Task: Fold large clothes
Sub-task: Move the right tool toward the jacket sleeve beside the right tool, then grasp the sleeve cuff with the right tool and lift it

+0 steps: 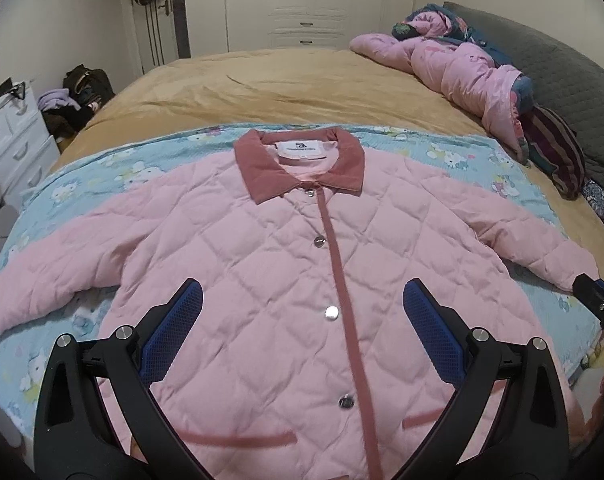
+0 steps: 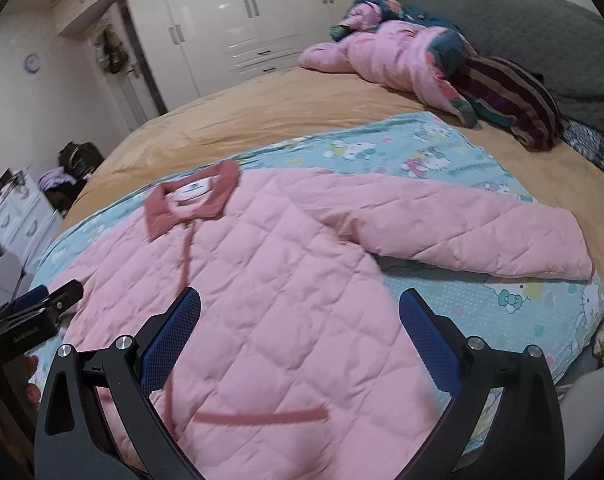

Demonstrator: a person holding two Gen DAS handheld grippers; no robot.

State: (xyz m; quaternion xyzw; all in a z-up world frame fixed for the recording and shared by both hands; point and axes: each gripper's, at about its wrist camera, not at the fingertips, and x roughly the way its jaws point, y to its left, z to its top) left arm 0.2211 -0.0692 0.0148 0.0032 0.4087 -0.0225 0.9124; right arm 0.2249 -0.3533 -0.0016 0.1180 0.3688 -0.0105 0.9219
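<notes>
A pink quilted jacket (image 1: 269, 248) with a darker pink collar lies flat, front up and snapped shut, on a blue cartoon-print sheet (image 1: 101, 160), both sleeves spread out. My left gripper (image 1: 302, 296) is open and empty above the jacket's lower front, near the placket. My right gripper (image 2: 299, 300) is open and empty above the jacket's (image 2: 285, 280) lower right side, with the right sleeve (image 2: 482, 232) ahead of it. The right gripper also shows in the left wrist view (image 1: 594, 300), and the left one in the right wrist view (image 2: 41, 304).
The sheet lies on a tan bedspread (image 1: 281, 84). A heap of pink and dark bedding (image 1: 462, 68) and a striped cloth (image 1: 558, 152) sit at the grey headboard (image 1: 562, 64). White drawers (image 1: 9, 136) and bags stand left; wardrobes (image 1: 302, 4) behind.
</notes>
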